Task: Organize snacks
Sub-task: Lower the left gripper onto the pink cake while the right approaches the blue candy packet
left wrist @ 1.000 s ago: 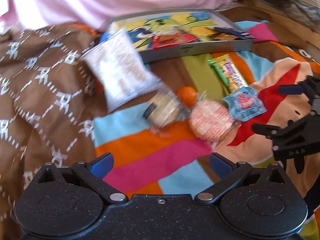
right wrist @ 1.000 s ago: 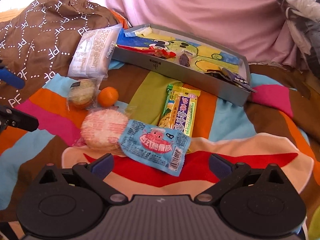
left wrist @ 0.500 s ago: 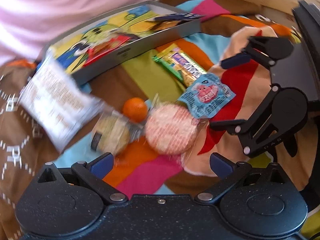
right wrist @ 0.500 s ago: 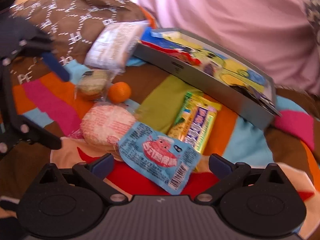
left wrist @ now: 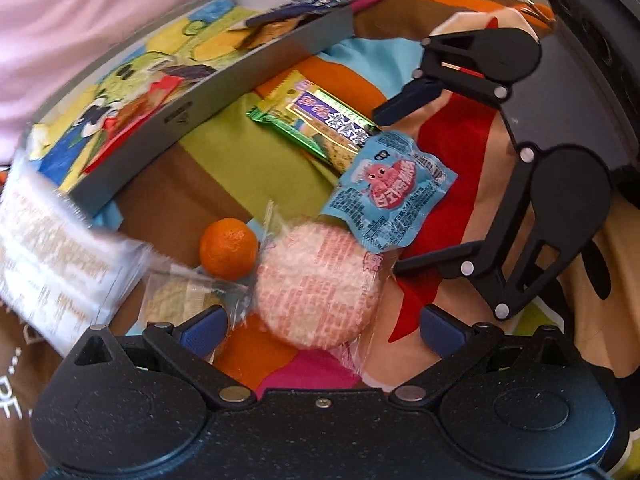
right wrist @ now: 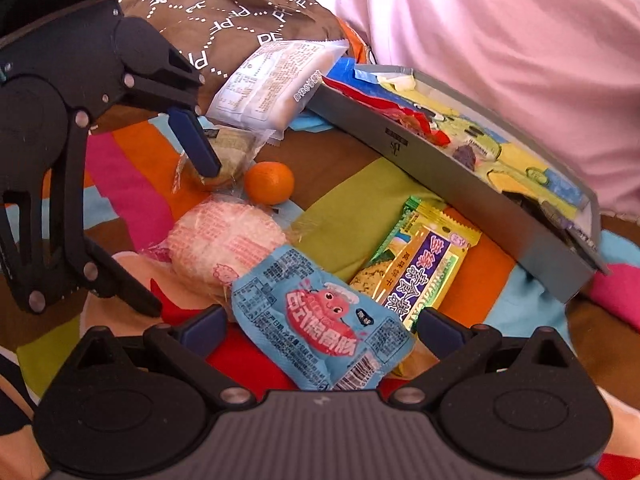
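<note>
Snacks lie on a striped blanket in front of a grey tray [left wrist: 224, 92] [right wrist: 440, 168] that holds several small wrappers. My left gripper [left wrist: 320, 332] [right wrist: 172, 226] is open, its fingers on either side of a round pink-wrapped cake [left wrist: 316, 284] [right wrist: 224, 240]. My right gripper [right wrist: 320, 328] [left wrist: 402, 184] is open around a blue packet [right wrist: 320, 320] [left wrist: 392, 188]. Beside them are a small orange [left wrist: 228, 248] [right wrist: 269, 182], a green-yellow bar [left wrist: 320, 120] [right wrist: 424, 268], a clear-wrapped pastry [left wrist: 180, 300] [right wrist: 228, 152] and a white packet [left wrist: 52, 240] [right wrist: 272, 80].
A brown patterned cloth [right wrist: 224, 12] is bunched up at the left behind the white packet. Pink fabric [right wrist: 480, 20] rises behind the tray. The two grippers stand close together, nearly side by side over the snacks.
Both grippers have come down and in toward the snacks and each other. The left one swung right onto the round cake; the right one closed in on the blue packet.
</note>
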